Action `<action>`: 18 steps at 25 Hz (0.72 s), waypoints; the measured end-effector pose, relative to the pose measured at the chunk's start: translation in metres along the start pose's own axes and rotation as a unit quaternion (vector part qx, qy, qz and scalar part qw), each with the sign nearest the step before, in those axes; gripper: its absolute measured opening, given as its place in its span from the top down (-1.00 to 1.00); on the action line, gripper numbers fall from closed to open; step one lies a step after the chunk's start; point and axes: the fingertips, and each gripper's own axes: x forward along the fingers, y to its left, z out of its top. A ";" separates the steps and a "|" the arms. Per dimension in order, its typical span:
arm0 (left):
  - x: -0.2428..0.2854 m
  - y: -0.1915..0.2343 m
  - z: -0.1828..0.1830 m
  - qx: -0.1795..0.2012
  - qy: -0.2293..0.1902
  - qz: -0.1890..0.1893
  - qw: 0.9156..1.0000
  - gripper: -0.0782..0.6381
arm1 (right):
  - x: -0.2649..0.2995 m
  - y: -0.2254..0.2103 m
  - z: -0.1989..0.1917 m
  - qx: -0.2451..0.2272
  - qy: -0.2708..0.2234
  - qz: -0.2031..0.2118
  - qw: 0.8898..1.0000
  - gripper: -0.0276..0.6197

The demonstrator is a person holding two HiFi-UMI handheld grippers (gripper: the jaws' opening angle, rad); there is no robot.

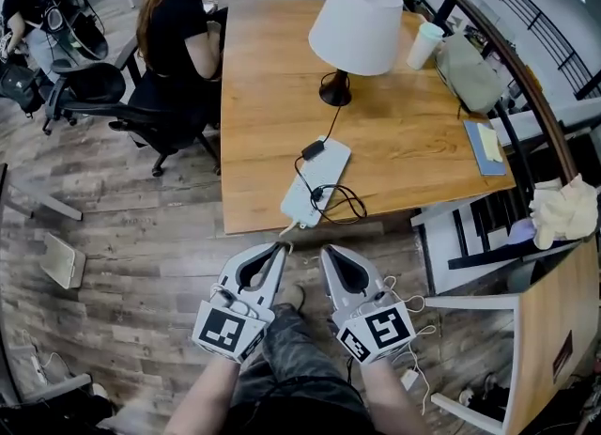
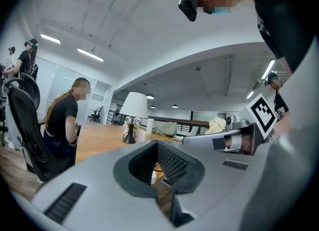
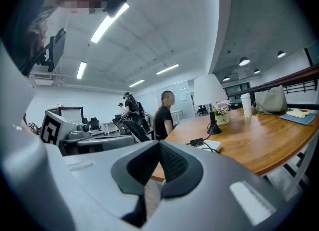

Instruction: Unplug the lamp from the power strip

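Note:
The lamp, with a white shade and a black base, stands on the wooden table. Its black cord runs to a black plug seated in the white power strip near the table's front edge. Slack cord loops beside the strip. My left gripper and right gripper hang side by side below the table edge, over my legs, both shut and holding nothing. The right gripper view shows the lamp, the plug and the strip well ahead of the right gripper. Beyond the left gripper the lamp stands far off.
A person in black sits on an office chair at the table's left side. A white cup, a grey bag and a blue notebook lie on the table's right part. A white chair stands at the front right.

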 end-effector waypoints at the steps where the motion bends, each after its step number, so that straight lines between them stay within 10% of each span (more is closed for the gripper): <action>1: 0.005 0.004 -0.002 -0.004 0.003 -0.001 1.000 0.79 | 0.005 -0.005 -0.001 0.002 0.001 -0.004 1.000 0.89; 18: 0.077 0.038 -0.036 0.041 0.076 -0.030 0.996 0.79 | 0.073 -0.067 -0.033 0.042 0.055 -0.069 0.995 0.75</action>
